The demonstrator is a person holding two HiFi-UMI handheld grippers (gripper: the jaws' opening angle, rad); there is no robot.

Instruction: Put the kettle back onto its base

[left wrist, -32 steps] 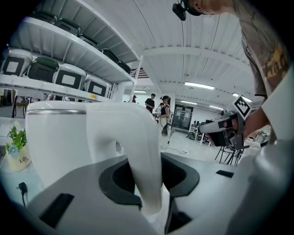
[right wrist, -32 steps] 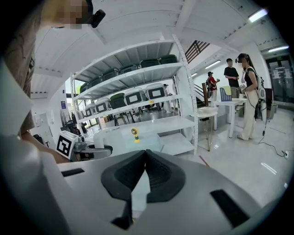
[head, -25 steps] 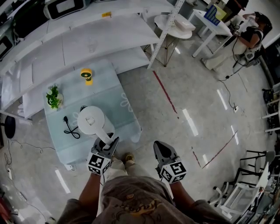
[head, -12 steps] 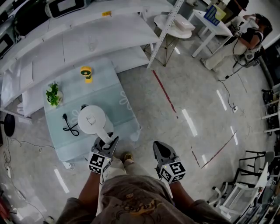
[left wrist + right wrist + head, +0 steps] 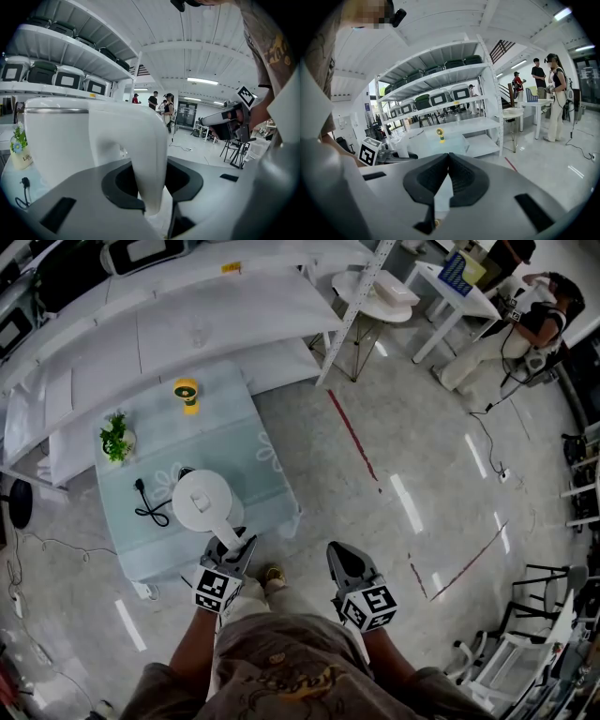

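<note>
Glossy grey floor [image 5: 422, 427], white shelving [image 5: 187, 324], round table [image 5: 375, 287]

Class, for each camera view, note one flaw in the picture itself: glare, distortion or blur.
Head view: white glare streaks lie on the glossy floor, and the shelves bow. Left gripper view: the kettle looms large and slightly soft; the corners go black. Right gripper view: the shelves' posts curve, and a ceiling lamp burns out.
</note>
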